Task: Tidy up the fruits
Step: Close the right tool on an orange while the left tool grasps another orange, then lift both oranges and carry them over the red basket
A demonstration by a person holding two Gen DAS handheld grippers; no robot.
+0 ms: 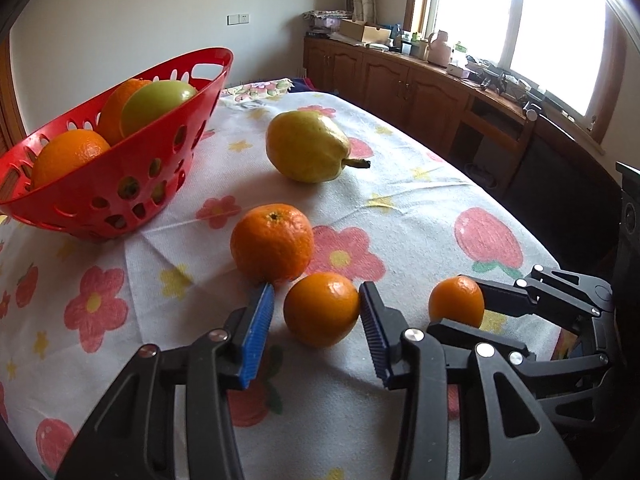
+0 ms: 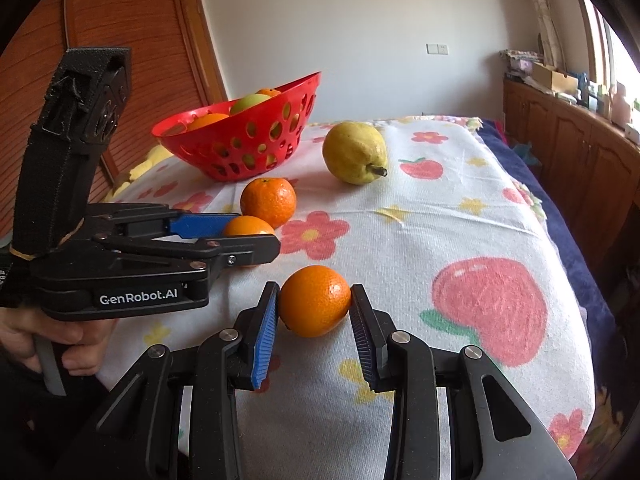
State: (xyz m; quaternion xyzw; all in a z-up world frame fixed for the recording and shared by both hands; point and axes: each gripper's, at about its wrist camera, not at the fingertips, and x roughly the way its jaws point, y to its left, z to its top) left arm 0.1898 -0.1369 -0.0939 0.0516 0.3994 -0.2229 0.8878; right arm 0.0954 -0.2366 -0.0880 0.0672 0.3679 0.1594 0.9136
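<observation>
In the left wrist view my left gripper [image 1: 317,288] is shut on an orange [image 1: 322,308] that rests on the flowered cloth; its right pad presses the peel. To the right, my right gripper [image 1: 456,306] is shut on a smaller orange [image 1: 456,298]. The right wrist view shows that small orange [image 2: 315,300] squeezed between both pads of the right gripper [image 2: 316,287]. The left gripper [image 2: 256,234] stands to its left, around its orange [image 2: 248,226]. A loose mandarin [image 1: 272,242] [image 2: 268,202] and a yellow pear [image 1: 306,146] [image 2: 354,152] lie beyond. The red basket [image 1: 80,184] [image 2: 192,148] holds oranges and a green apple.
The cloth-covered table [image 2: 460,216] drops off at the right edge, with a dark blue cover below. Wooden cabinets [image 1: 400,80] with clutter run under the window on the right. A wooden door [image 2: 132,40] stands behind the basket. A hand [image 2: 60,344] holds the left gripper's handle.
</observation>
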